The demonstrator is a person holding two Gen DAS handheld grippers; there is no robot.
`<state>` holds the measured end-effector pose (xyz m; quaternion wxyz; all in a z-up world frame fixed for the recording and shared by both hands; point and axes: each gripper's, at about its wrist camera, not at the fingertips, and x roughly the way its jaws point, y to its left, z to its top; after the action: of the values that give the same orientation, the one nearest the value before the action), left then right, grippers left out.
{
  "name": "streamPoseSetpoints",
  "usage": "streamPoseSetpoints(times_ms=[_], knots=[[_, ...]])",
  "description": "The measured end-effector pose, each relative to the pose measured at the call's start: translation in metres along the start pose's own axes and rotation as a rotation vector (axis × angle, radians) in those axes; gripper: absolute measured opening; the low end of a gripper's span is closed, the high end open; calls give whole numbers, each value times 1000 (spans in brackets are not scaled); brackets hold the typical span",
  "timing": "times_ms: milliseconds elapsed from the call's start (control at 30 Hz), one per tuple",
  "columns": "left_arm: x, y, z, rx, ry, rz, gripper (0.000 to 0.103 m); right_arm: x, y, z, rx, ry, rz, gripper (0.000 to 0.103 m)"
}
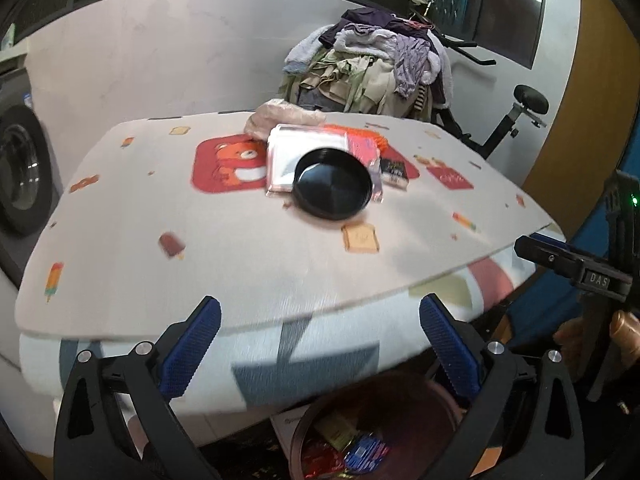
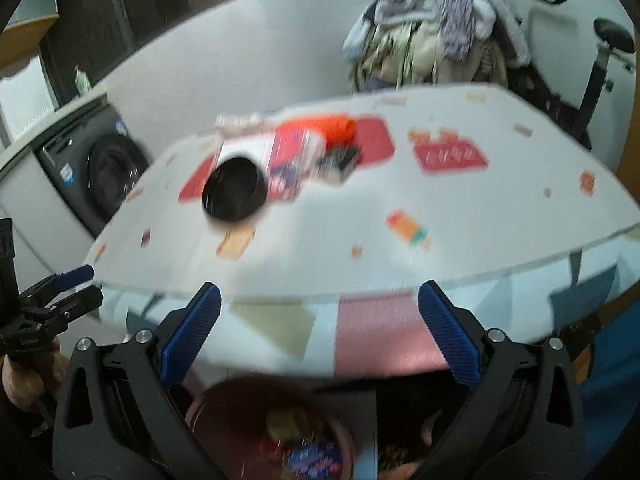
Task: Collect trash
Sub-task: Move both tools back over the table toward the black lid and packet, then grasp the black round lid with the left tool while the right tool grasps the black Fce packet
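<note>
Down at six o'clock in both wrist views sits the round dark-red plastic waste bin (image 1: 376, 428) on the floor, with coloured wrappers already lying in it, tucked just under the near edge of the desk. Above it, the left tongs (image 1: 320, 344) are spread wide with nothing between the blue ribbed pads, and the right tongs (image 2: 320, 340) are gaping just the same, empty; both hover off the near edge of the cloth-covered desk (image 1: 120, 216) with its cartoon print. Now look up the clock: the remaining rubbish is bunched toward the far middle of the desk, well apart from both pairs of tongs. From the left tongs the shallow round black plastic lid (image 1: 332, 186) lies dead ahead at twelve o'clock, resting partly on a clear flat rectangular plastic tray (image 1: 296, 148), whose long axis runs roughly toward one o'clock. From the right tongs that same lid (image 2: 234, 190) sits off at about eleven o'clock, and the view is blurred. Behind it lie a pink wrapper (image 1: 362, 148) and a crumpled pale plastic bag (image 1: 280, 118). My read: the left tongs have the straighter line, a plain reach forward.
</note>
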<state>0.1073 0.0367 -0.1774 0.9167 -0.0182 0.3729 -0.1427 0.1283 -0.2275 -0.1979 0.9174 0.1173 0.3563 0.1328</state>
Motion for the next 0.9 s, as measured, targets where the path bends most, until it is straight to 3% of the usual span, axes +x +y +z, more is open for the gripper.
streamPoseSetpoints(times_ms=[167, 333, 400, 467, 567, 733, 767, 833, 900], knots=[[30, -7, 29, 55, 7, -24, 97, 9, -9, 23, 30, 11, 35, 97], [62, 2, 56, 14, 16, -54, 96, 18, -13, 38, -12, 20, -37, 97], [76, 9, 68, -13, 26, -55, 87, 22, -18, 41, -18, 18, -52, 97], [91, 16, 78, -44, 52, -55, 69, 26, -25, 44, -2, 8, -65, 97], [114, 27, 90, -97, 91, -49, 51, 38, -35, 49, 42, 21, -59, 97], [139, 39, 94, -143, 127, -32, 41, 58, -40, 64, 53, 30, -49, 97], [141, 40, 93, -140, 124, -38, 40, 65, -42, 70, 68, 38, -39, 95], [143, 40, 92, -136, 124, -37, 40, 84, -49, 85, 127, 49, -7, 77], [145, 39, 91, -139, 128, -44, 40, 106, -51, 98, 152, 72, -15, 72]])
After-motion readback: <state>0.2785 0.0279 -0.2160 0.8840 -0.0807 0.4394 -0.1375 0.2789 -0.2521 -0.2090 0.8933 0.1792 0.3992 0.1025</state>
